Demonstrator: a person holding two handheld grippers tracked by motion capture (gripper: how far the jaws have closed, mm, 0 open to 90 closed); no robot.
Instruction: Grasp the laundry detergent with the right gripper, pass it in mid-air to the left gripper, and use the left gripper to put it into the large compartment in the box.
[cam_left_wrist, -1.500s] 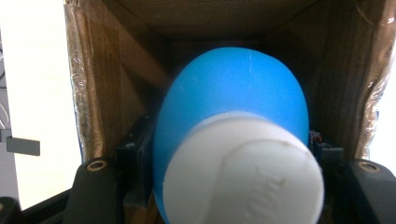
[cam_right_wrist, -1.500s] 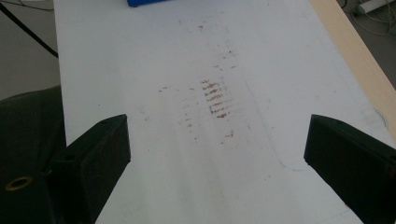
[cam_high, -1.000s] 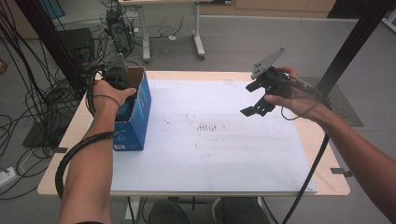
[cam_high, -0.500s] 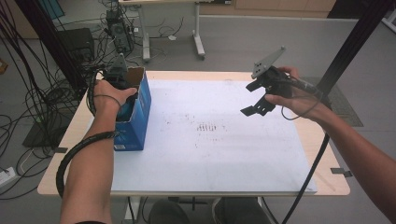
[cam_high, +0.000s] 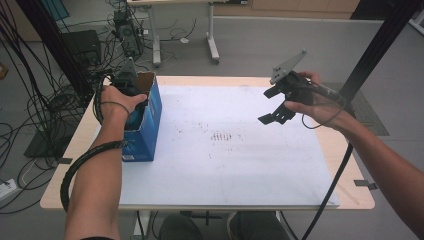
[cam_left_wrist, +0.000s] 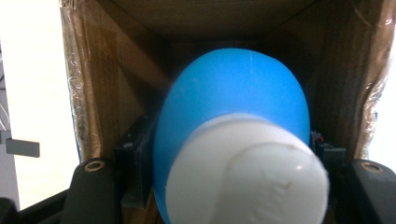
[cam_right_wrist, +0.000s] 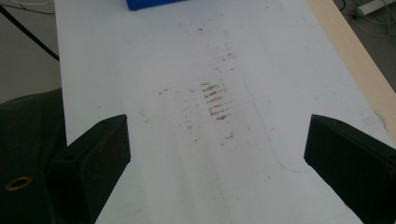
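Note:
A blue cardboard box (cam_high: 149, 125) stands open-topped at the table's left. My left gripper (cam_high: 131, 95) reaches down into it. In the left gripper view a blue bottle (cam_left_wrist: 233, 102) with a white cap (cam_left_wrist: 247, 177) sits between the jaws of the left gripper (cam_left_wrist: 229, 154), the brown inside walls of the box (cam_left_wrist: 116, 70) around it. The jaws have just eased open slightly, with the bottle still pressed between them. My right gripper (cam_high: 270, 106) is held above the table's right side, open with nothing in it. In the right gripper view the right gripper (cam_right_wrist: 217, 144) looks down on bare sheet.
A white sheet (cam_high: 225, 155) with brown smudges (cam_high: 220, 136) covers most of the wooden table (cam_high: 350, 165). The blue box's corner (cam_right_wrist: 149, 3) shows far off in the right gripper view. Cables and equipment stand on the floor at the left (cam_high: 50, 100).

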